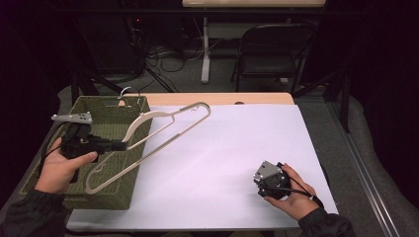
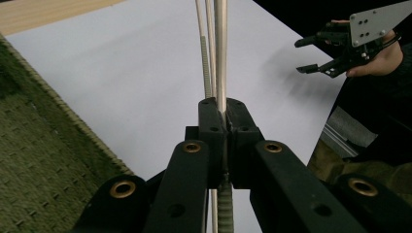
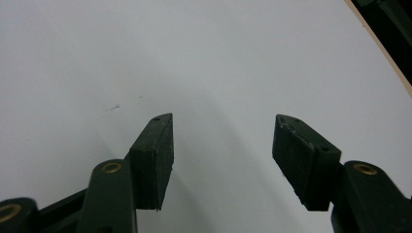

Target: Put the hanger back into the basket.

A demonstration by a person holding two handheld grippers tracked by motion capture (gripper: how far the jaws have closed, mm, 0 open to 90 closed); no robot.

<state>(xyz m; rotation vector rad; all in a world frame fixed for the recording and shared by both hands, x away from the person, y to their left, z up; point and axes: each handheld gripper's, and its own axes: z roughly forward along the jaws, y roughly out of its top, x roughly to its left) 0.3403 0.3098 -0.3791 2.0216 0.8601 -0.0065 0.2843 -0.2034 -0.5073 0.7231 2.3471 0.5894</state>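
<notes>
Nearest me, my right gripper (image 1: 271,178) rests low over the white table sheet (image 1: 237,148), jaws spread wide with nothing between them. To the left, my left gripper (image 1: 118,145) is clamped tight on the cream clothes hanger (image 1: 148,148), which hangs tilted in the air, partly over the green woven basket (image 1: 106,163) and partly over the sheet. I judge I am lifting the hanger out of the basket. Next I would carry it clear of the rim and lay it flat on the sheet.
</notes>
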